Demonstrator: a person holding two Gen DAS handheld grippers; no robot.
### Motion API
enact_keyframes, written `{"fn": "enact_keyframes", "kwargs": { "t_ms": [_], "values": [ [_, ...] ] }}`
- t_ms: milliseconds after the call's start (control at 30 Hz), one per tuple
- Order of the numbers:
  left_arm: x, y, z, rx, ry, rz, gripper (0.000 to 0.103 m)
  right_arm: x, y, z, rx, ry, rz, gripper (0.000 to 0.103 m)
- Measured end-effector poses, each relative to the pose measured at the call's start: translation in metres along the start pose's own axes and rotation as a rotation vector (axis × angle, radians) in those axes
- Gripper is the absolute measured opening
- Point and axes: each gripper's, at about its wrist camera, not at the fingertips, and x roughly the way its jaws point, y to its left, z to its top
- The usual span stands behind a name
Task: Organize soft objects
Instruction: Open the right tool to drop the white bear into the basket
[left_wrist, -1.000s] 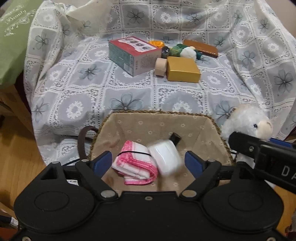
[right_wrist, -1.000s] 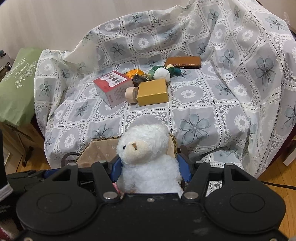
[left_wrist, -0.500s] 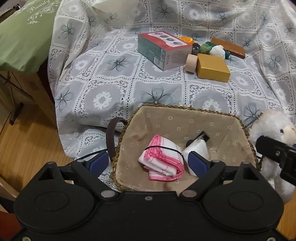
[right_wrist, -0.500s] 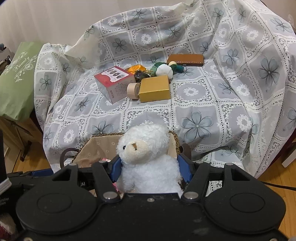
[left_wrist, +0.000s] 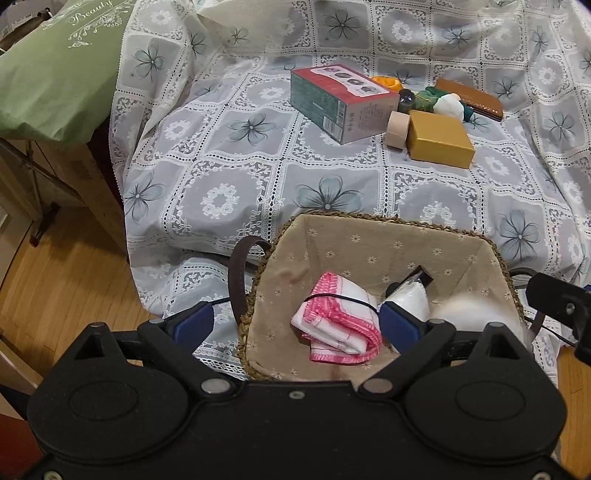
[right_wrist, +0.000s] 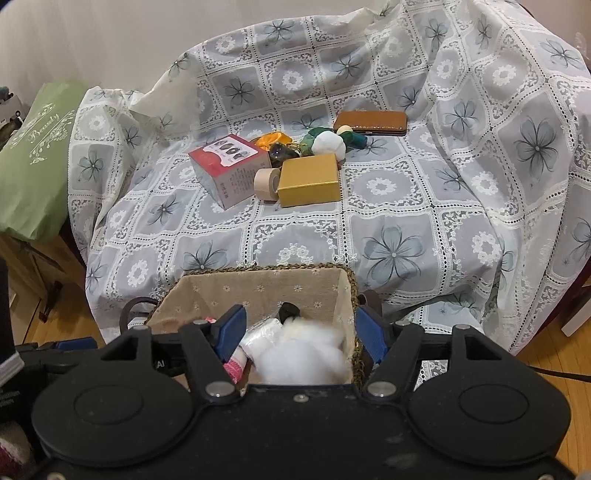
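- since a second ago the right gripper (right_wrist: 300, 334) has let go of the lamb (right_wrist: 304, 356): then its fingers clamped the toy upright above the basket (right_wrist: 258, 286), now they stand apart and the lamb sits low inside, at the basket's right side.
- over the same second the left gripper (left_wrist: 295, 325) has drawn back and to the left, so more of the wooden floor (left_wrist: 55, 280) and the basket's left handle (left_wrist: 240, 273) show.
- left fingers are wide apart and hold nothing; one pad (left_wrist: 194, 321) hangs outside the basket's left rim, the other over its inside.
- the lamb shows in the left view only as a white blur at the basket's right edge, which suggests it is not yet at rest.
- also in the basket: a pink-edged cloth (left_wrist: 338, 326) bound with a black band, near the middle, and a white pouch (left_wrist: 412, 301) with a dark cap beside it, next to the lamb.
- the basket stands against the front edge of the covered sofa (right_wrist: 388, 221), probably so soft things can be dropped straight in.
- toward the back of the seat lie a red box (right_wrist: 229, 168), tape roll (right_wrist: 266, 182), gold box (right_wrist: 308, 181), brown case (right_wrist: 371, 123), and a white-and-green soft bundle (right_wrist: 327, 142) touching the gold box's far corner.
- that bundle looks like the next soft thing to fetch; the boxes likely stay.
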Motion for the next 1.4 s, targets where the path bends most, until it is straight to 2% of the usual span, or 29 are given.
{"fn": "enact_keyframes", "kwargs": {
  "t_ms": [1400],
  "values": [
    [0.0005, -0.0011, -0.0053, 0.01, 0.005, -0.015, 0.094, 0.0084, -0.0047, -0.006, 0.025, 0.046, -0.009, 0.071]
  ]
}}
